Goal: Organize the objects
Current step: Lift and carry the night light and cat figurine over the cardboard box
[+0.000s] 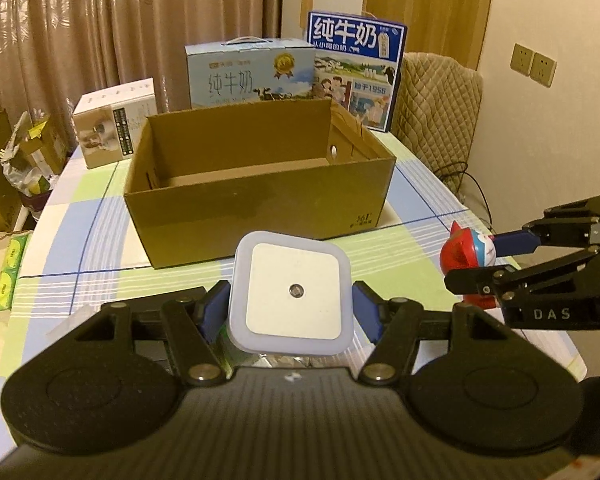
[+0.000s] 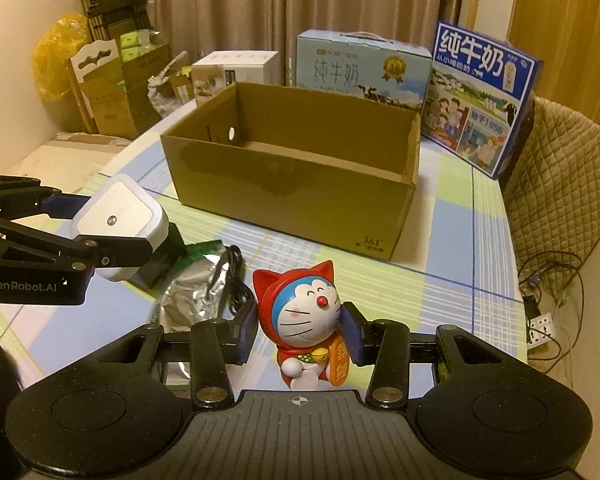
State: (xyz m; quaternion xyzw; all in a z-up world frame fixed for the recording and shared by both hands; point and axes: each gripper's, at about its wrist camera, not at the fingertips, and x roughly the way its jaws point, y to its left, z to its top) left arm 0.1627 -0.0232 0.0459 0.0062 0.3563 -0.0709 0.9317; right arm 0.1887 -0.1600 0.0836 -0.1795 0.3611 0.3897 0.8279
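Gripping a square white night light point(image 1: 294, 294), the left gripper point(image 1: 288, 300) has its blue fingers point(image 1: 212, 308) pressed on two opposite side walls, sensor dot facing the camera. Judged light, rigid, smooth plastic; flat sides are the right hold, though the glossy shell could slip if tilted.

Right gripper point(image 2: 298, 330) is clamped on a Doraemon lucky-cat figurine point(image 2: 304, 320), fingers narrow at the head and shoulder. Judged hard, hollow, somewhat fragile; rounded head gives poor purchase, so the lower body seems the safer hold. Its orange plaque carries characters, too small to read.

Both items are clear of the checked surface point(image 2: 460, 248), short of the box. Below the left gripper lie a crumpled foil packet point(image 2: 188, 296) and a black cable point(image 2: 232, 276).

Gripper bodies are marked "GenRobot.AI" and "DAS".

Further on: an open cardboard box point(image 2: 292, 196), nothing visible inside, printed "361°" at its lower corner; likely the destination.

Behind it: a white carton point(image 1: 116, 120), a pale blue milk case point(image 1: 252, 72) reading "纯牛奶", and a dark blue milk case point(image 1: 356, 68) reading "纯牛奶" and "1956". Curtains point(image 1: 100, 20) at the back.
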